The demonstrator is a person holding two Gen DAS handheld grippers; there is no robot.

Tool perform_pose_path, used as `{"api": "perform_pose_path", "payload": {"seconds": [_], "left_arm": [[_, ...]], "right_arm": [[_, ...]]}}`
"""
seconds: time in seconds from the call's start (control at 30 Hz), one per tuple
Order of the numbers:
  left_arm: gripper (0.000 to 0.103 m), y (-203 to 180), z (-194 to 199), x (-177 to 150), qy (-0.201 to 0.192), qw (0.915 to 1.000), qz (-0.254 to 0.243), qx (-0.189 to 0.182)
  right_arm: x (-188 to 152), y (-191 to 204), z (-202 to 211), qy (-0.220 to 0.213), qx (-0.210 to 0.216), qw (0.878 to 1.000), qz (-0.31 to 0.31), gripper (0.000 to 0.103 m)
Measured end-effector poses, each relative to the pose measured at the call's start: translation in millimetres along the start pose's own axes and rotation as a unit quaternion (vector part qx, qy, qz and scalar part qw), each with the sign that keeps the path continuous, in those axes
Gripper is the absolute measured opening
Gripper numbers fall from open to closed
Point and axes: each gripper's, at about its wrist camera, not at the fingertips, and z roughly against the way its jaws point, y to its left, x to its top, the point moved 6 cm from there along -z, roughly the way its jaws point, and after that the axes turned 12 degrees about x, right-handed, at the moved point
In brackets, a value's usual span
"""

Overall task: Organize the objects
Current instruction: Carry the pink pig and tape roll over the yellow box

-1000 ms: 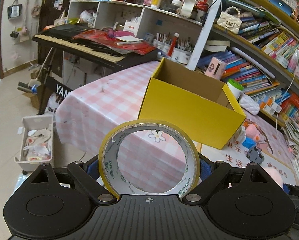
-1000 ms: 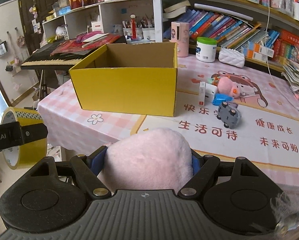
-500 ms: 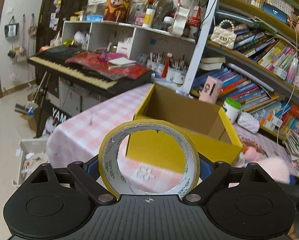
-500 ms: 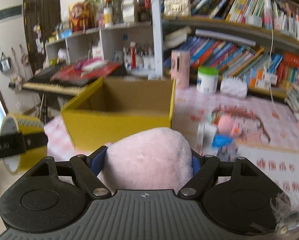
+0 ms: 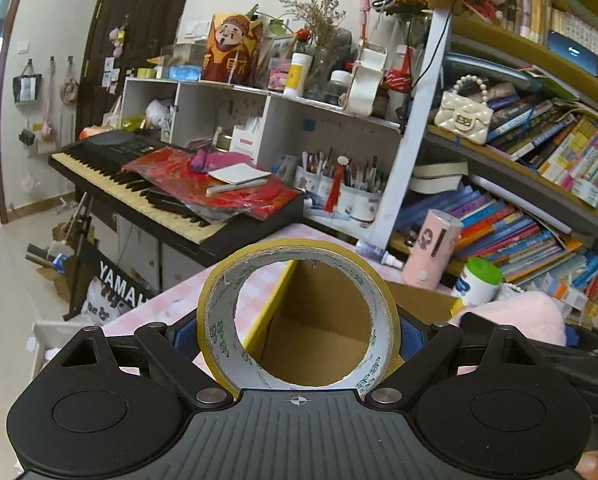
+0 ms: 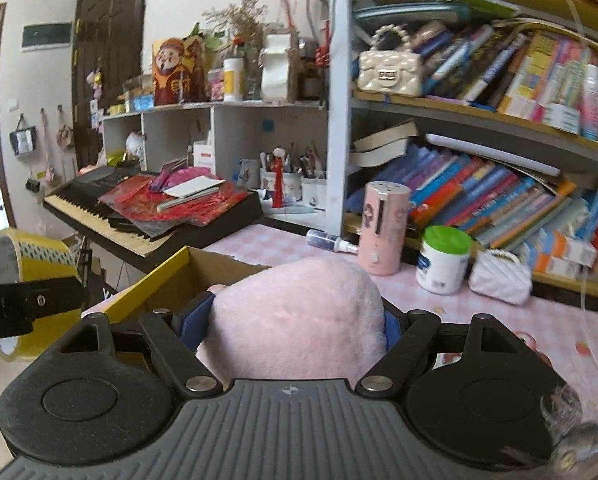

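Note:
My left gripper (image 5: 298, 330) is shut on a yellow tape roll (image 5: 219, 320), held upright with its hole facing me. Through the hole I see the brown inside of the open yellow cardboard box (image 5: 423, 300), which lies just ahead and below. My right gripper (image 6: 295, 320) is shut on a pink plush toy (image 6: 295, 320) that bulges between the blue pads. In the right wrist view the box (image 6: 167, 276) sits below and left of the toy, and the tape roll (image 6: 31, 256) hangs at the far left. The plush toy (image 5: 527, 316) also shows at the right of the left wrist view.
The pink checked table (image 6: 499, 320) carries a pink cylinder (image 6: 383, 228), a green-lidded white jar (image 6: 443, 260) and a white pouch (image 6: 499, 276) behind the box. A keyboard (image 5: 147, 196) with red papers stands to the left. Bookshelves (image 6: 499, 184) fill the back right.
Both grippers moved forward and up toward the yellow box with their objects. The box now lies right under the tape roll and the plush toy. Both grips are unchanged.

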Motion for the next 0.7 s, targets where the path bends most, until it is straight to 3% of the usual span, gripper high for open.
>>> {"api": "perform_pose_path", "payload": {"seconds": [0.3,0.7], "left_arm": [[0.092,-17.1,-42.8,0.0,0.031,0.9991,-0.007,0.028],[0.092,-31.8,-72.8,-9.6,0.048,0.9970,-0.035,0.049]], "right_arm": [[-14.1,2.7,-66.0,0.055,0.044,0.996,0.047,0.079],[-40.2,10.8,-93.4,0.115,0.095,0.985,0.081,0.080]]}}
